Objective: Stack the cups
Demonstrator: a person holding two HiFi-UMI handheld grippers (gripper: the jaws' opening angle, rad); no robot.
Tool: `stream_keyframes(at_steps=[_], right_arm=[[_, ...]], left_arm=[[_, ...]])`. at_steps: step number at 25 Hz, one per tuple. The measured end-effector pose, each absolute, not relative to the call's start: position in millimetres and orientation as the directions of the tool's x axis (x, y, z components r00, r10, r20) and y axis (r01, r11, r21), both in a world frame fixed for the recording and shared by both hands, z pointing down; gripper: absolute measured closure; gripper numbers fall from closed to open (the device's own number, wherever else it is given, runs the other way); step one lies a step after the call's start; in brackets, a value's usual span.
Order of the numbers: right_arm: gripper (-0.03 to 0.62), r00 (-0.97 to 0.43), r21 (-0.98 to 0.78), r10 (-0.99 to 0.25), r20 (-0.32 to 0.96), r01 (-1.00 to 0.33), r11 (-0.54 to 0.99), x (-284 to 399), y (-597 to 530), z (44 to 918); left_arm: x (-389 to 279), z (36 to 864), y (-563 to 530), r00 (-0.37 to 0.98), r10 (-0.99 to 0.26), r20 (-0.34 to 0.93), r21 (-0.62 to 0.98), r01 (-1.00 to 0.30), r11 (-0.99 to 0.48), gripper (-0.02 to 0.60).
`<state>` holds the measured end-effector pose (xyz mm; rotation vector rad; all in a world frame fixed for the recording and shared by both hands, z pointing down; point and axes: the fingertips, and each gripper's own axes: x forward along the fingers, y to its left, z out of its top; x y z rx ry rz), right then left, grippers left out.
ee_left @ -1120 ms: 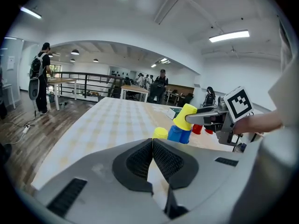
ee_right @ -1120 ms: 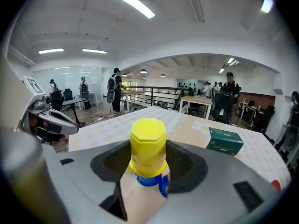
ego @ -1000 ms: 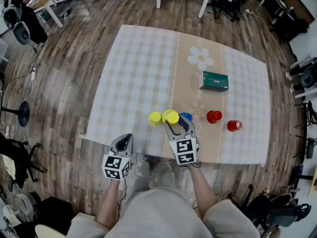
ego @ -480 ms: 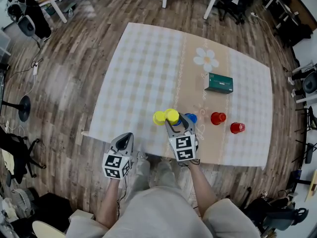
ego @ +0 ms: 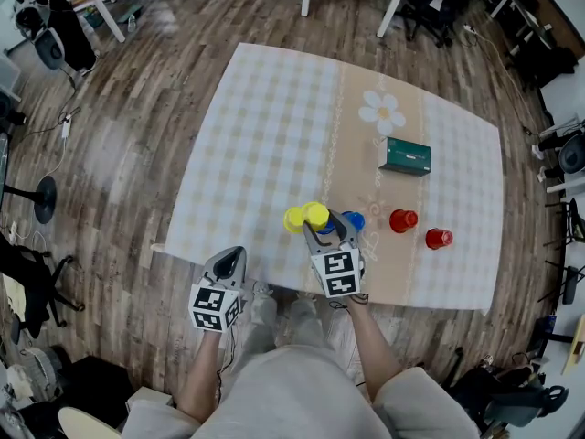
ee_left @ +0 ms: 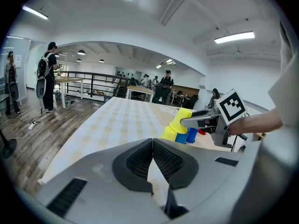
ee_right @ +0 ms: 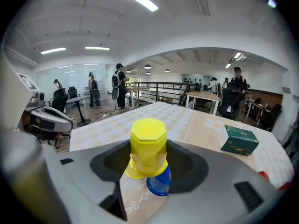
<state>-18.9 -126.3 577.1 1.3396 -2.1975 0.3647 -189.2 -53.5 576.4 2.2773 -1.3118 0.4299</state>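
cloth-covered table point(ego: 274, 135) | green box point(ego: 405, 155) | red cup point(ego: 402, 219) | second red cup point(ego: 438, 238) | yellow cup point(ego: 293, 219) | blue cup point(ego: 354, 219)

Bench point(ego: 265, 135) under pale checked cloth with beige centre strip; white flower print point(ego: 381, 112) towards far end. Dark green box point(ego: 406, 155) lying flat on cloth, near flower. Wood-plank floor point(ego: 128, 126) all round. White-legged table point(ego: 108, 18) and black office chair point(ego: 47, 51) at room edge. Standing person with backpack point(ee_left: 48, 73) near black railing point(ee_left: 93, 80).

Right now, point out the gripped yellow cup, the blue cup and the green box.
gripped yellow cup point(ee_right: 148, 148), right gripper view, side wall.
blue cup point(ee_right: 160, 184), right gripper view, visible lower part.
green box point(ego: 405, 155), head view, top face.
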Motion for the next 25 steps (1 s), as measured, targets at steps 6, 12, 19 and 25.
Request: stream_keyframes(at_steps=[6, 12, 19, 25], right_arm=[[0.312, -0.377, 0.022, -0.734, 0.565, -0.882, 0.470, -18, -124, 579], [0.258, -0.387, 0.016, -0.740, 0.551, -0.881, 0.473, -18, -119, 574], [0.257, -0.387, 0.001, -0.755, 0.529, -0.890, 0.457, 4, -93, 563], [0.261, -0.300, 0.000, -0.791, 0.534, -0.935, 0.355, 56, -76, 565]], left_arm=[[-191, 576, -53, 0.489, -0.722, 0.489, 0.241, -0.872, -0.427, 0.569], [-189, 577, -53, 0.496, -0.718, 0.488, 0.241, -0.867, -0.436, 0.569], [-167, 577, -56, 0.531, -0.695, 0.485, 0.240, -0.845, -0.478, 0.569], [-131, 576, -55, 0.586, -0.645, 0.490, 0.237, -0.802, -0.548, 0.569]])
